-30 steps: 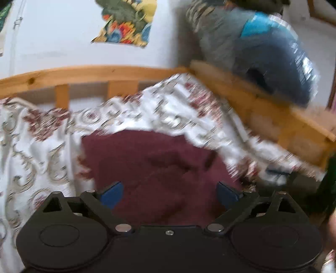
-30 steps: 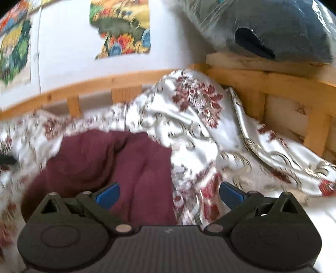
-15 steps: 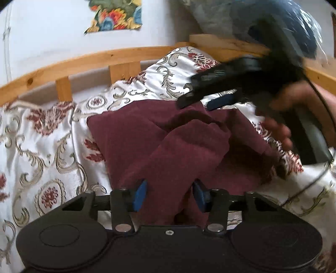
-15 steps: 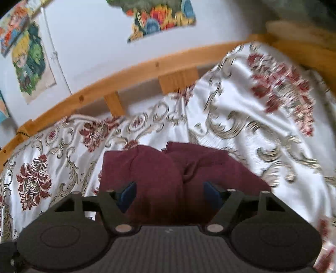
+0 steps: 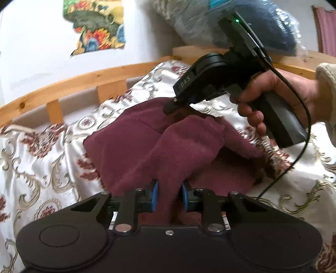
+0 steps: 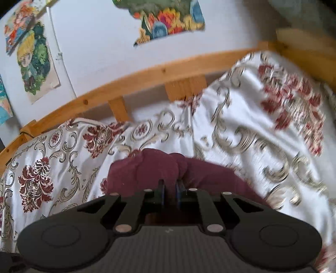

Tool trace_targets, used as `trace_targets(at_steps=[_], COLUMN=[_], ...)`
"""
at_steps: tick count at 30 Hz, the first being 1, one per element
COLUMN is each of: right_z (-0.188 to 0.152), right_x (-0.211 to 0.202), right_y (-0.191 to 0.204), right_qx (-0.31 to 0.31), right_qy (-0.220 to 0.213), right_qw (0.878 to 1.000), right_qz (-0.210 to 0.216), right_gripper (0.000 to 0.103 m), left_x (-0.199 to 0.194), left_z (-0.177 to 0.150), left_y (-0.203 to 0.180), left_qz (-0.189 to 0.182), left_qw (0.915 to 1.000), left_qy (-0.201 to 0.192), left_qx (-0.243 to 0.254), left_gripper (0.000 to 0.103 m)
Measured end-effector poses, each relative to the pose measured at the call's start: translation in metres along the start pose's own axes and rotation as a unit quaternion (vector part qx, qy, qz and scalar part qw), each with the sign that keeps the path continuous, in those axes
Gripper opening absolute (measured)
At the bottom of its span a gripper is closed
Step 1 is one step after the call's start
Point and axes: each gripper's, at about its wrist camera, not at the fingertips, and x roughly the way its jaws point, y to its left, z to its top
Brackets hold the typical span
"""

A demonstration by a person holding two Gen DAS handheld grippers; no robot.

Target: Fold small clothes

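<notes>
Garment: one maroon cloth (image 5: 134,147) is seen lying bunched on the patterned bedspread (image 5: 37,159), near the wooden bed rail (image 5: 88,82)
Left gripper (image 5: 168,196): its blue pads are drawn close and clamped on a raised fold of the maroon cloth at the near edge
Right gripper (image 6: 170,192): its fingers are pressed almost together on a far ridge of the maroon cloth (image 6: 147,170) — the pinch is also seen from the left wrist view, where the tool (image 5: 172,105) is gripped by a bare hand (image 5: 279,98)
Cloth edges: the left edge is laid flat and straight on the bedspread; the middle is heaped into a diagonal fold between the two grippers
Open room: a broad stretch of bedspread (image 6: 46,168) is seen to the left of the cloth; the far side is bounded by the rail (image 6: 147,75) and the white wall (image 6: 94,46)
Right side: the bedspread is bunched up high there, under a plastic-wrapped bundle (image 5: 252,23) that is set on the bed frame
Counts: one garment, two grippers, one picture on the wall in the left view — at least three in the right view (image 6: 168,19)
</notes>
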Motion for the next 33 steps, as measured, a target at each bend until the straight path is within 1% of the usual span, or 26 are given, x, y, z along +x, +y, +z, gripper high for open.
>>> trace_targets(at_steps=[1, 2, 4, 6, 8, 11, 14, 17, 19, 22, 25, 27, 28, 30, 32, 33], right_z=[0.001, 0.001, 0.001, -0.004, -0.013, -0.027, -0.034, -0.034, -0.033, -0.037, -0.043, -0.046, -0.048, -0.051, -0.056, -0.06], right_x=[-0.005, -0.011, -0.02, -0.027, -0.029, -0.03, -0.037, -0.047, -0.048, -0.046, -0.046, -0.048, -0.049, -0.052, -0.057, -0.061], right_y=[-0.001, -0.004, -0.01, -0.022, -0.033, -0.043, -0.05, -0.053, -0.056, -0.065, -0.072, -0.074, -0.074, -0.072, -0.071, -0.071], right_qx=[-0.006, -0.014, -0.021, -0.012, 0.004, 0.012, 0.017, 0.014, 0.009, 0.01, 0.03, 0.046, 0.049, 0.049, 0.064, 0.077], right_qy=[-0.005, -0.011, -0.016, -0.017, -0.009, 0.002, -0.006, -0.018, -0.014, -0.001, 0.001, 0.003, 0.004, 0.01, 0.015, 0.016], right_qw=[1.0, 1.0, 0.999, 0.999, 0.999, 0.999, 0.998, 0.998, 0.998, 0.997, 0.996, 0.996, 0.996, 0.996, 0.996, 0.995], right_qz=[-0.003, -0.011, -0.021, -0.029, -0.033, -0.045, -0.054, -0.061, -0.067, -0.081, -0.08, -0.075, -0.075, -0.073, -0.065, -0.059], right_gripper=[0.013, 0.01, 0.01, 0.01, 0.01, 0.009, 0.008, 0.008, 0.008, 0.008, 0.009, 0.011, 0.018, 0.025, 0.045, 0.048], left_x=[-0.001, -0.001, -0.001, 0.001, 0.003, 0.005, 0.004, 0.003, 0.005, 0.009, 0.012, 0.012, 0.012, 0.012, 0.012, 0.012], left_z=[0.0, 0.0, 0.0, -0.003, -0.005, -0.009, -0.011, -0.012, -0.012, -0.014, -0.014, -0.014, -0.013, -0.011, -0.01, -0.009], left_y=[-0.002, -0.004, -0.009, -0.015, -0.019, -0.025, -0.028, -0.032, -0.032, -0.03, -0.027, -0.026, -0.026, -0.024, -0.021, -0.02], left_qz=[-0.006, -0.01, -0.022, -0.028, -0.031, -0.036, -0.041, -0.051, -0.06, -0.081, -0.091, -0.091, -0.091, -0.095, -0.1, -0.102], left_qw=[1.0, 0.9999, 0.9997, 0.9995, 0.9992, 0.9986, 0.9982, 0.9976, 0.9973, 0.9964, 0.9957, 0.9957, 0.9957, 0.9952, 0.9946, 0.9943], left_qy=[-0.004, -0.006, -0.006, -0.006, -0.004, -0.003, -0.006, -0.008, -0.004, 0.007, 0.013, 0.016, 0.018, 0.022, 0.023, 0.024], left_qx=[0.003, 0.004, 0.007, 0.014, 0.026, 0.037, 0.044, 0.046, 0.042, 0.024, 0.013, 0.009, 0.006, -0.004, -0.017, -0.02], left_gripper=[0.024, 0.023, 0.023, 0.023, 0.023, 0.023, 0.023, 0.023, 0.023, 0.023, 0.023, 0.024, 0.024, 0.026, 0.027, 0.028])
